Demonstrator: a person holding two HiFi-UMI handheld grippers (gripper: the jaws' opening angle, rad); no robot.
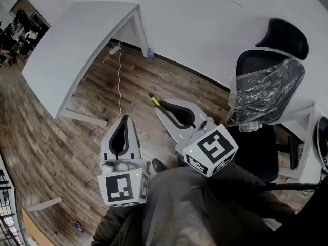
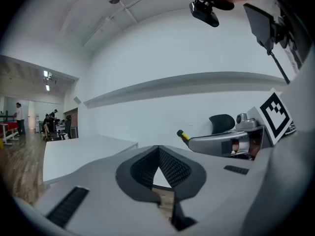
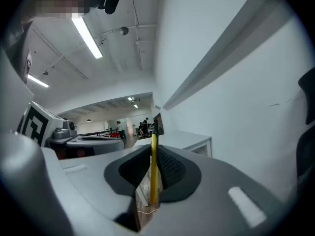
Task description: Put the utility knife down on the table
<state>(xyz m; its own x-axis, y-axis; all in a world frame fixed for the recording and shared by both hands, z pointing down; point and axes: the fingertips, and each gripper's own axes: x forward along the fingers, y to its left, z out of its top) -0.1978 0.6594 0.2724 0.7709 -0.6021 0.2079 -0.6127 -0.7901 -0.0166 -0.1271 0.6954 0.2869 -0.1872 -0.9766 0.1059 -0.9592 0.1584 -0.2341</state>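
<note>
The utility knife (image 1: 155, 100) is a thin yellow strip with a black tip, and it sticks out past the tips of my right gripper (image 1: 160, 107). In the right gripper view the knife (image 3: 154, 167) stands on edge between the black pads, and the right gripper (image 3: 153, 154) is shut on it. My left gripper (image 1: 124, 118) hangs over the wood floor, shut with nothing in it; its jaws meet at the tip (image 2: 158, 149). The left gripper view shows the right gripper (image 2: 224, 141) off to the right with the knife's tip (image 2: 182, 134) poking out. The white table (image 1: 77, 40) lies ahead to the left.
A black office chair (image 1: 266, 86) with a plastic-wrapped back stands at the right, beside a white desk (image 1: 303, 118). A white cable (image 1: 120, 81) trails across the wood floor under the table. The person's grey sleeves fill the bottom of the head view.
</note>
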